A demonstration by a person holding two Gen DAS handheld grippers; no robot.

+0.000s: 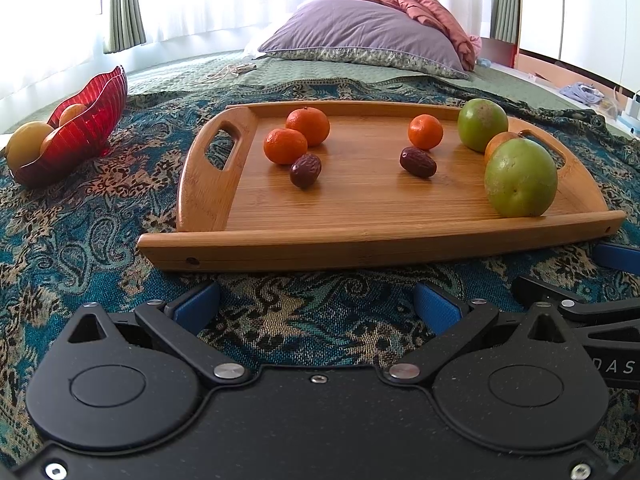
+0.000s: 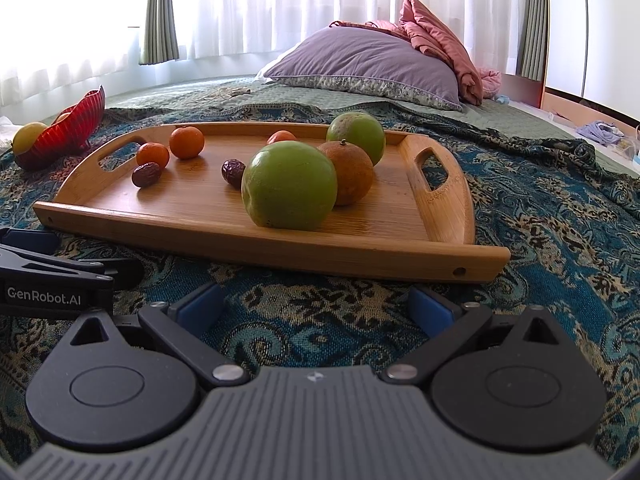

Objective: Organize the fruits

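Note:
A wooden tray (image 1: 360, 216) (image 2: 360, 236) lies on a patterned blue cloth. It carries three small mandarins (image 1: 308, 126) (image 2: 187, 142), two dark dates (image 1: 418, 162) (image 2: 146, 174), two green fruits (image 1: 520, 178) (image 2: 289, 185) and a larger orange (image 2: 352, 172). A red bowl (image 1: 76, 140) (image 2: 60, 134) at the far left holds a yellow fruit (image 1: 26, 144) and an orange one. My left gripper (image 1: 316, 304) is open just short of the tray's near edge. My right gripper (image 2: 316, 306) is open too, also in front of the tray. Neither holds anything.
Behind the tray a purple pillow (image 1: 360, 36) (image 2: 368, 60) and a pink blanket (image 1: 432, 12) lie on the green bedspread. A cord (image 1: 228, 72) lies near the pillow. Curtains close off the back. The right gripper's fingers (image 1: 592, 300) show at the left view's right edge.

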